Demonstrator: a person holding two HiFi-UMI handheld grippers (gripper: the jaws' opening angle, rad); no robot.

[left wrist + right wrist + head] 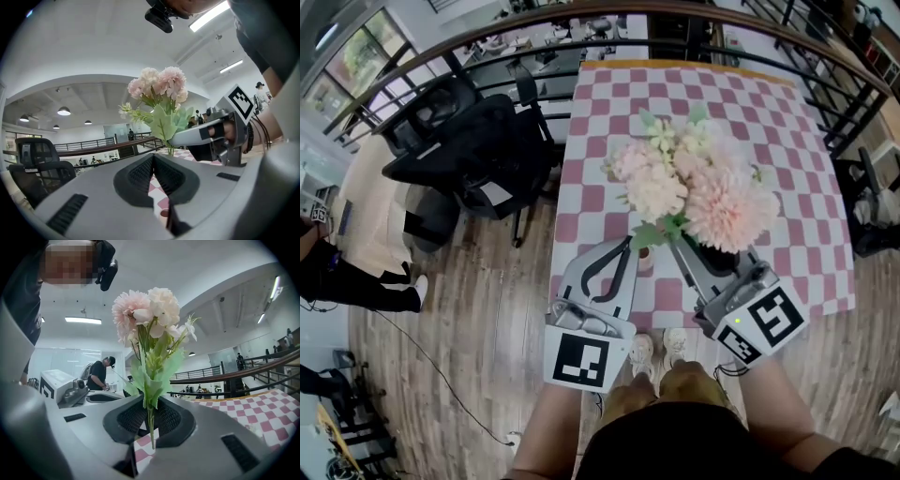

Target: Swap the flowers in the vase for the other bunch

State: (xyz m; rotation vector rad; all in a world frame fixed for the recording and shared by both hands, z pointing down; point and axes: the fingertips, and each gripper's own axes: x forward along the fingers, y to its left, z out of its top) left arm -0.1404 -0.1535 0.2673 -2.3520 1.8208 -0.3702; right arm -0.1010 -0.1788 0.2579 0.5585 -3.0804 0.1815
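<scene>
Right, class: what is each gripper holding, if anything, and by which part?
The right gripper grips the pink flower bunch low on its green stems, just below the leaves. The left gripper holds nothing; its jaws meet empty.

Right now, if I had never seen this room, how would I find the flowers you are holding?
Find the table with the pink-and-white checked cloth. Over the edge nearest the person, the bunch of flowers stands upright, its thin green stem pinched by the fingers of the right gripper. It is the only fluffy thing there: pale pink and cream blooms with green leaves underneath.
</scene>
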